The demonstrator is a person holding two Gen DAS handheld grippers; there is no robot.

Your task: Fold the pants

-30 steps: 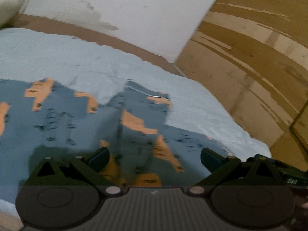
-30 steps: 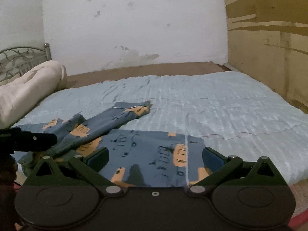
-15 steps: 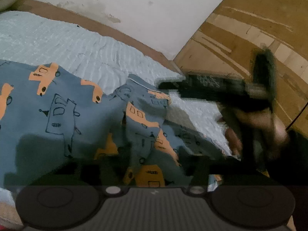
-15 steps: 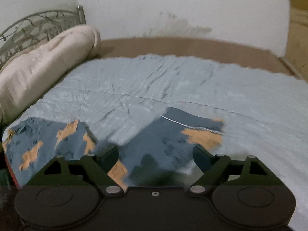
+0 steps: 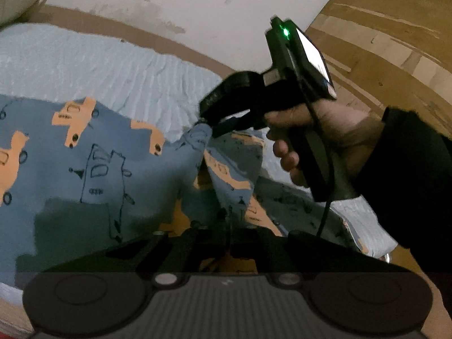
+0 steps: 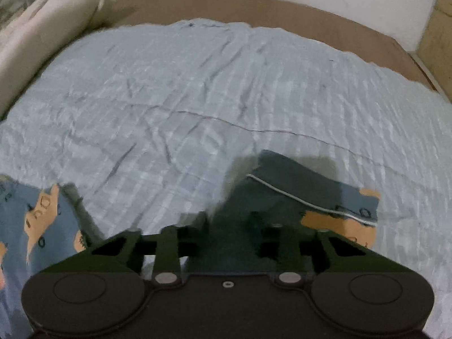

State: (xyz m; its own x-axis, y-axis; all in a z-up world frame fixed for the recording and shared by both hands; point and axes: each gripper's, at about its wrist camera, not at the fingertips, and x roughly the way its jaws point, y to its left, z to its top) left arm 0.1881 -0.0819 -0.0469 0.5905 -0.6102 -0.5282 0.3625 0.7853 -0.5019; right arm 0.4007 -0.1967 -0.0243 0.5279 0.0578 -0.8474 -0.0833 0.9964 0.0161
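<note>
The pants (image 5: 93, 169) are blue with orange cars and lie on the pale blue bedsheet (image 5: 118, 67). My left gripper (image 5: 228, 226) is shut on a fold of the pants near the crotch. My right gripper (image 5: 209, 121) shows in the left wrist view, pinching the end of one leg and holding it up off the sheet. In the right wrist view my right gripper (image 6: 226, 226) is shut on that dark leg (image 6: 305, 189), whose hem with white piping lies to the right. Another part of the pants (image 6: 36, 226) lies at the left.
A cream rolled blanket (image 6: 42, 28) lies along the left side of the bed. A brown bed edge (image 6: 254, 8) and a white wall (image 5: 183, 2) are behind. A wooden panel (image 5: 389, 36) stands to the right. The sheet (image 6: 212, 90) stretches far ahead.
Both grippers have closed on the pants. My right gripper moved over to the leg end and has lifted it, and it now shows in the left wrist view.
</note>
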